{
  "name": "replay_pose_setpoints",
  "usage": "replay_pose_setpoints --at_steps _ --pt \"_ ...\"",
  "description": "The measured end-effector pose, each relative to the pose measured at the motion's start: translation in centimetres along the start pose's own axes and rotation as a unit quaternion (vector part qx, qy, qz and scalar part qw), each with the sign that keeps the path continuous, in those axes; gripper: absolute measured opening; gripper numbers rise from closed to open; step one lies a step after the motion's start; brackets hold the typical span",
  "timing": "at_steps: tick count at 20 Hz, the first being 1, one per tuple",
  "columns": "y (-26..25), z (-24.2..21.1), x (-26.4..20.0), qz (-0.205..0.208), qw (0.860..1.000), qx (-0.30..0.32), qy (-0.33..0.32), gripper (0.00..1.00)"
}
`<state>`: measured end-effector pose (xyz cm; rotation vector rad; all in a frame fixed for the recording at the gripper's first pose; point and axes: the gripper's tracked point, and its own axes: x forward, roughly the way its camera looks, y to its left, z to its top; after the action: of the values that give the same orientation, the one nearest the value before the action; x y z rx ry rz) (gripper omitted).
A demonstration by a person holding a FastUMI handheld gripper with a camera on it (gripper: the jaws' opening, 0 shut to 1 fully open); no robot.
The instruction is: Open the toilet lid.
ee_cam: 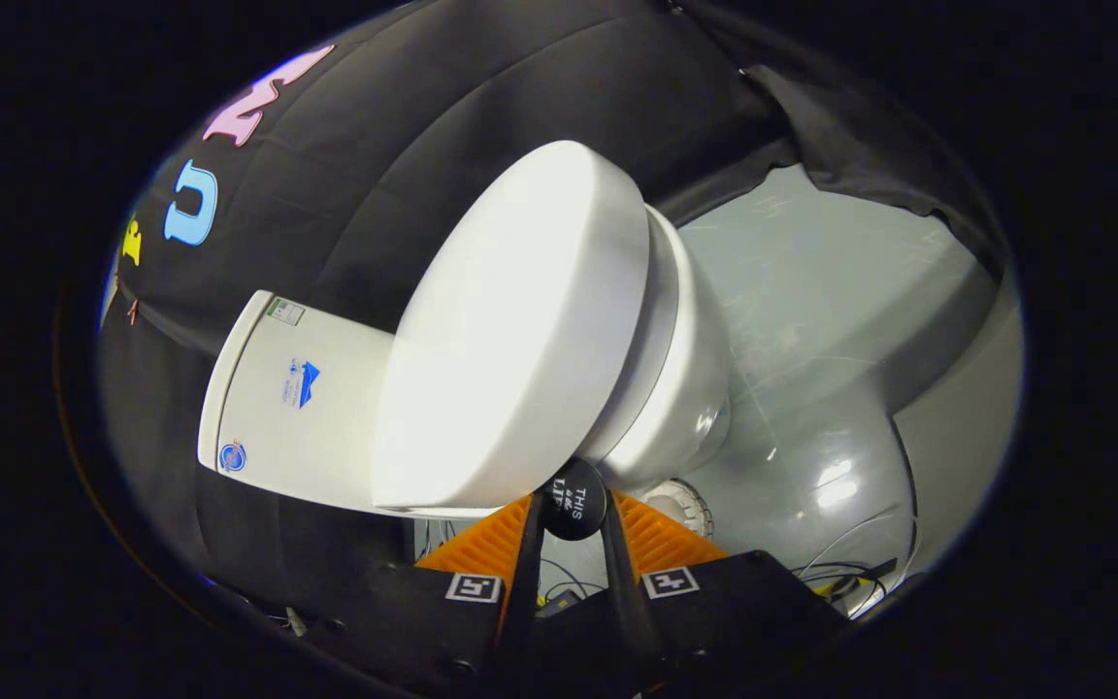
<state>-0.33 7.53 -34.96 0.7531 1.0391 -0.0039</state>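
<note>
With lid (520, 330) raised partway off bowl (680, 388), we judge task well begun, not finished. We see jaws of gripper (574, 524) clenched on small round knob (574, 500) at lid's front rim, knob held between both fingers. Lid lies just ahead of jaws, tilted up, gap showing along bowl side. Tank (297, 398) stands beyond lid; lid not yet resting against it. We note bare floor (811, 320) beside bowl, booth cloth close behind tank: room enough to swing lid back.
</note>
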Motion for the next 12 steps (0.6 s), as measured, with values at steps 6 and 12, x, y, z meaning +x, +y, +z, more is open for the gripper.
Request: replay_pose_setpoints --at_steps 6,12 --pt "0.3 0.2 -0.7 0.009 0.999 -0.041 -0.005 0.23" --pt "0.9 0.6 -1.3 0.026 0.999 -0.025 -0.01 0.05"
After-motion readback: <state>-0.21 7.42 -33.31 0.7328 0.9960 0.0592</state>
